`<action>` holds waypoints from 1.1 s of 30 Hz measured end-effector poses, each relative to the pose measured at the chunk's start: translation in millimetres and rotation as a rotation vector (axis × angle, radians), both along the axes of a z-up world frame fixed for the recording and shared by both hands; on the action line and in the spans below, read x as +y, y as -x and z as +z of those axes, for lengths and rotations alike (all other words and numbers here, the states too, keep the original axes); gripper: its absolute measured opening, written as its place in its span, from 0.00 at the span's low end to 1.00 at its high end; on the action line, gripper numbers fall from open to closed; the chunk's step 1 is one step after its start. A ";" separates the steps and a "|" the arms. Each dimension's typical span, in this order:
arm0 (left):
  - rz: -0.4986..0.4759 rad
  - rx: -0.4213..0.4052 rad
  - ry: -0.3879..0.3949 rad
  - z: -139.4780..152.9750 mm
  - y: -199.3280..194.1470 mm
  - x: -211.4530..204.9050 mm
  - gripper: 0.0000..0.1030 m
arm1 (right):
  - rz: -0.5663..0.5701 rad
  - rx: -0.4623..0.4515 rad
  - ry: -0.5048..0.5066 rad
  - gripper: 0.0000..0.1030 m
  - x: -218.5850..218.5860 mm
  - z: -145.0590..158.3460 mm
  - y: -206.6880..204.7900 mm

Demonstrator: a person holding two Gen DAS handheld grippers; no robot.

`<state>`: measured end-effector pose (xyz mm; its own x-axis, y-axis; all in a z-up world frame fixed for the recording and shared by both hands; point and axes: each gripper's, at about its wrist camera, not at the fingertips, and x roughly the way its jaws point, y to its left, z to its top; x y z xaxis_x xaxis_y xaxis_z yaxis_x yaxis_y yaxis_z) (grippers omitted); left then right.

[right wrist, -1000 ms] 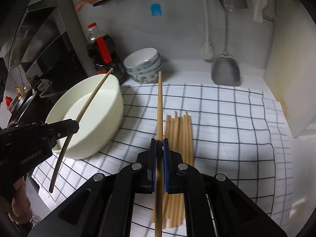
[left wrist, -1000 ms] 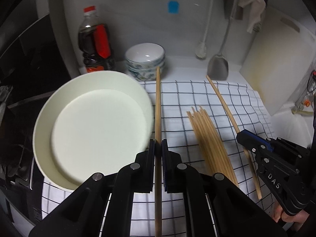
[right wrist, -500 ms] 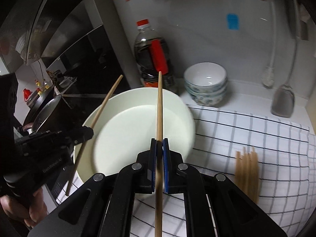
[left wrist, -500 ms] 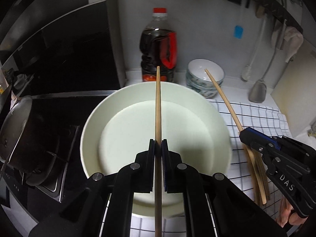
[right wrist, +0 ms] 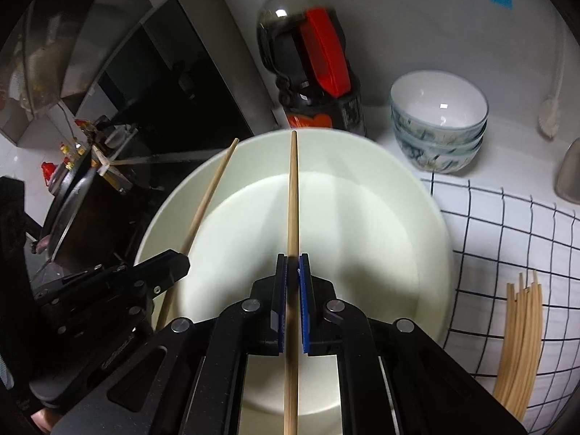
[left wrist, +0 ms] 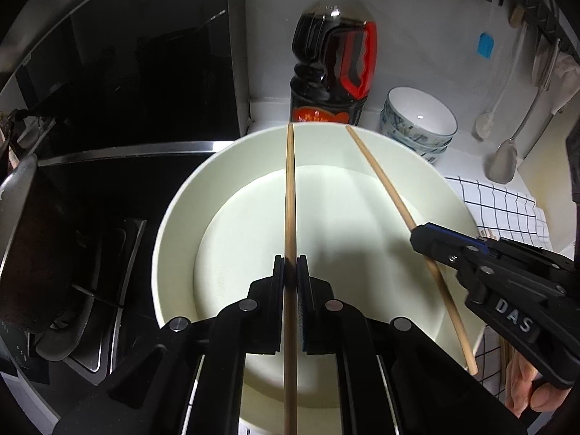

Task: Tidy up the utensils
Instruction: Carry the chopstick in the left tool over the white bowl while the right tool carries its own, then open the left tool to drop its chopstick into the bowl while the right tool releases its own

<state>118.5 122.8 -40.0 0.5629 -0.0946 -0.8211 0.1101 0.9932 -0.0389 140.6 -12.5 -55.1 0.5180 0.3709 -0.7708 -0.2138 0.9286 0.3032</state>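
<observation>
Holding one wooden chopstick [left wrist: 290, 195] clamped between my left fingers [left wrist: 290, 272], I point it out over the wide cream basin [left wrist: 181, 224], its tip reaching the far rim. My right fingers [right wrist: 291, 272] pinch a second chopstick [right wrist: 293, 195] the same way, angled across the same basin beside the first. A bundle of chopsticks [right wrist: 522, 340] lies on the checked cloth [right wrist: 507, 224] covering the bench, to the right of the basin. Behind the basin stand a dark sauce bottle [left wrist: 331, 58] and stacked patterned bowls [right wrist: 438, 123].
</observation>
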 end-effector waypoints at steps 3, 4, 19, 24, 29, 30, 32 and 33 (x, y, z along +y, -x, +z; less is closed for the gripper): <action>-0.001 0.009 -0.005 -6.6 -6.1 1.2 0.07 | -0.011 0.035 0.001 0.06 2.2 -9.4 -10.4; -0.001 0.011 -0.006 -8.6 -8.3 0.9 0.07 | -0.012 0.040 0.005 0.06 2.3 -11.2 -11.3; 0.014 0.079 -0.026 -37.5 -24.7 -1.0 0.07 | -0.027 0.150 0.036 0.06 4.1 -36.2 -31.8; 0.026 0.094 -0.034 -43.4 -24.6 0.5 0.08 | -0.032 0.160 0.039 0.06 5.5 -42.3 -32.7; 0.055 0.096 -0.023 -41.1 -24.1 6.7 0.21 | -0.048 0.151 0.034 0.13 3.6 -37.4 -33.9; 0.063 0.092 -0.028 -39.8 -23.4 7.8 0.28 | -0.050 0.147 0.037 0.13 2.5 -36.1 -33.4; 0.081 0.069 -0.041 -34.8 -20.1 10.9 0.53 | -0.055 0.137 0.041 0.13 0.6 -33.2 -31.6; 0.085 0.058 -0.043 -32.0 -18.4 11.6 0.55 | -0.056 0.132 0.042 0.15 0.1 -31.9 -30.4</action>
